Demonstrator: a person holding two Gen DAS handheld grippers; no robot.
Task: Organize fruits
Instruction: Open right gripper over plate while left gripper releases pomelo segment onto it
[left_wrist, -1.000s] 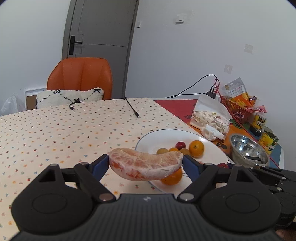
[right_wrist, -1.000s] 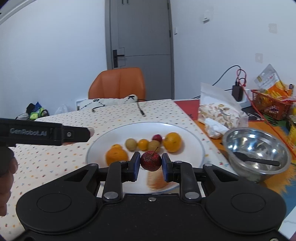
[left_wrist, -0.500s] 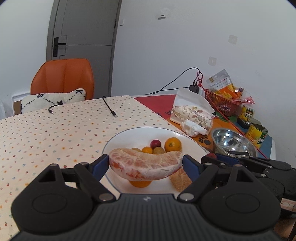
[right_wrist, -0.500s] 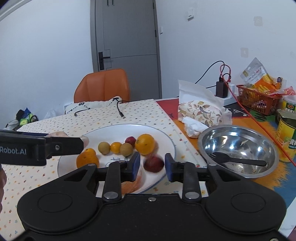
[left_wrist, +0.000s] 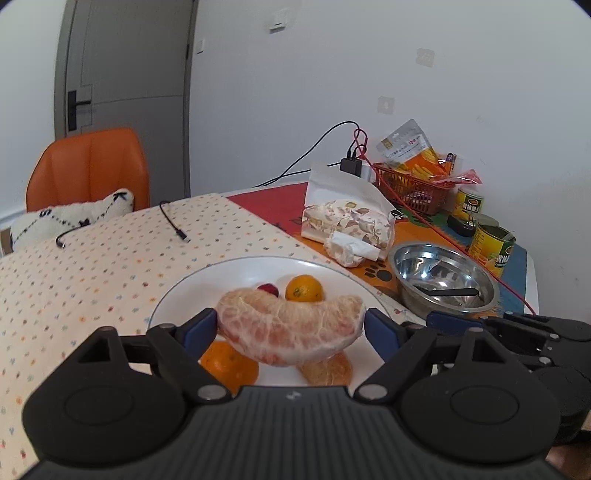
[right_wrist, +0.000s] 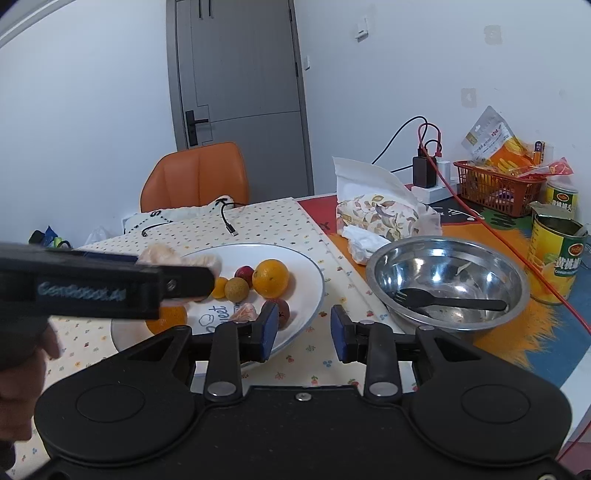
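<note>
Left gripper: jaws set wide, clamped end to end on a peeled pomelo segment, held above the near part of the white plate; right gripper: jaws apart, holding nothing, low over the plate's near-right rim.

Step in hand, by judgement: setting the segment down; lower it onto bare plate beside the second peeled piece, clear of the mandarin beneath, and release only once it rests, since the membrane looks soft and may tear or stick to a pad.

Segment: crescent, pale pink-orange, white pith veining, pulp showing at one end.

Plate contents, right view: large orange; dark red fruit at the near rim; small red, brown and yellow fruits behind, kinds uncertain.
</note>
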